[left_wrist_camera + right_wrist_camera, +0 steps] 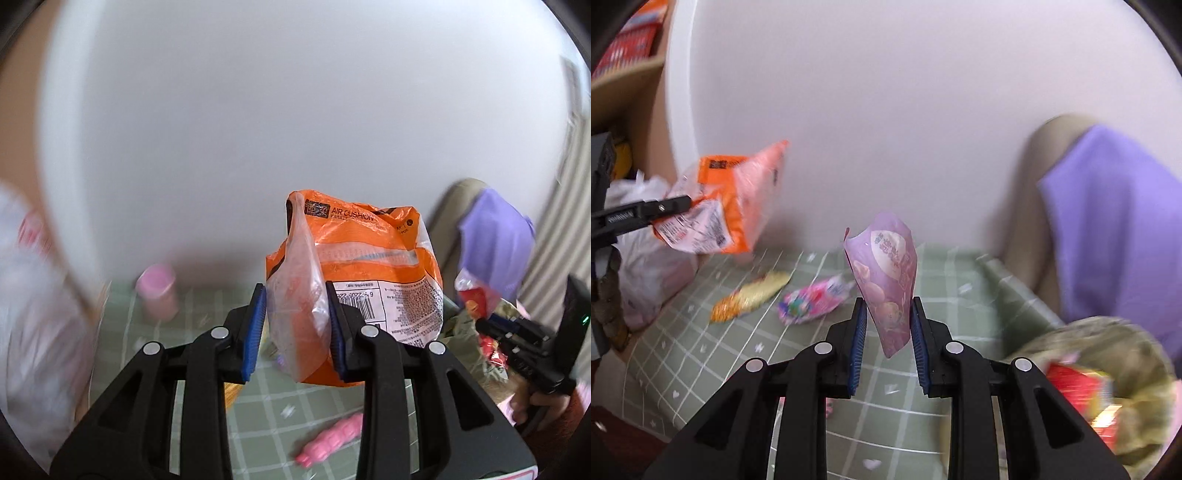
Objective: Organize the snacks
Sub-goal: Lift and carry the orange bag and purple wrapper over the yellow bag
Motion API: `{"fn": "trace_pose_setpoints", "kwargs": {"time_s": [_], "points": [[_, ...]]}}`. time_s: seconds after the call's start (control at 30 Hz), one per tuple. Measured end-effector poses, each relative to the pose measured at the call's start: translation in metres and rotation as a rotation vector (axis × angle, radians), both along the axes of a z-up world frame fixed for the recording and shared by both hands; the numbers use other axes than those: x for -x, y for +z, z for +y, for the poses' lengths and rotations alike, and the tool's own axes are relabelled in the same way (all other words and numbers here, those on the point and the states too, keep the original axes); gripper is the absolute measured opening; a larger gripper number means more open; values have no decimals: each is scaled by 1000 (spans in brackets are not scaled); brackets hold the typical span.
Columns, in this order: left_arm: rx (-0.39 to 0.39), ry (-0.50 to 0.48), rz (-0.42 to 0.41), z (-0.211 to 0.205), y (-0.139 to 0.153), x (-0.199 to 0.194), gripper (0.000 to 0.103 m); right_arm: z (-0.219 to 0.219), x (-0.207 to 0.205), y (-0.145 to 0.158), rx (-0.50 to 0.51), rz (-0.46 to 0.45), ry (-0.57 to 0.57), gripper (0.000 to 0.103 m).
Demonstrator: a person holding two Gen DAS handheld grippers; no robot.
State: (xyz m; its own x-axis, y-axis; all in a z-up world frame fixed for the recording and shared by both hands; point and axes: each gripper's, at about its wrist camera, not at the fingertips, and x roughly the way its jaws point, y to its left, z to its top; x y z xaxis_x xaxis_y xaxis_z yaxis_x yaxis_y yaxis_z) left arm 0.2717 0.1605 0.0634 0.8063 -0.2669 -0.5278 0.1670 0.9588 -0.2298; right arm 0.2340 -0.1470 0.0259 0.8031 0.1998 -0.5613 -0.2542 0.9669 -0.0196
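Note:
My left gripper (297,314) is shut on an orange snack bag (369,258) with a clear plastic side, held up above the green checked tablecloth (295,413). That orange bag (731,206) and the left gripper's black finger (665,208) also show at the left of the right wrist view. My right gripper (886,332) is shut on a purple snack packet (886,273), which stands upright between the blue pads, lifted off the green cloth (701,347). The right gripper's black body (532,343) and the hand holding it appear at the right edge of the left wrist view.
On the cloth lie a pink packet (328,439), a pink jar (157,295), a gold-orange packet (750,295) and a pink patterned packet (812,299). A white plastic bag (646,266) sits left. An olive bag with red snacks (1100,391) sits right, a purple cloth (1115,229) behind. White wall ahead.

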Motion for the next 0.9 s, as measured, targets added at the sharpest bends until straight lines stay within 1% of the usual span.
{"fn": "trace_pose_setpoints", "kwargs": {"time_s": [0.1, 0.27, 0.4, 0.5, 0.7, 0.8, 0.9], "points": [[-40, -97, -37, -40, 16, -11, 29, -34, 20, 25, 1, -51, -84, 24], [-56, -260, -47, -107, 26, -25, 29, -94, 55, 51, 20, -114, -246, 24], [-72, -389, -29, -162, 22, -33, 29, -133, 79, 58, -4, -124, -357, 24], [-85, -458, -11, -193, 16, -34, 29, -155, 93, 57, -6, -118, -418, 24], [-120, -598, 30, -259, 5, -34, 29, -176, 101, 47, 0, -82, -461, 24], [-167, -667, 64, -300, -14, -32, 29, -185, 105, 46, 11, -64, -459, 24], [-191, -713, 99, -321, -29, -28, 29, -187, 98, 37, 24, -37, -436, 24]]}}
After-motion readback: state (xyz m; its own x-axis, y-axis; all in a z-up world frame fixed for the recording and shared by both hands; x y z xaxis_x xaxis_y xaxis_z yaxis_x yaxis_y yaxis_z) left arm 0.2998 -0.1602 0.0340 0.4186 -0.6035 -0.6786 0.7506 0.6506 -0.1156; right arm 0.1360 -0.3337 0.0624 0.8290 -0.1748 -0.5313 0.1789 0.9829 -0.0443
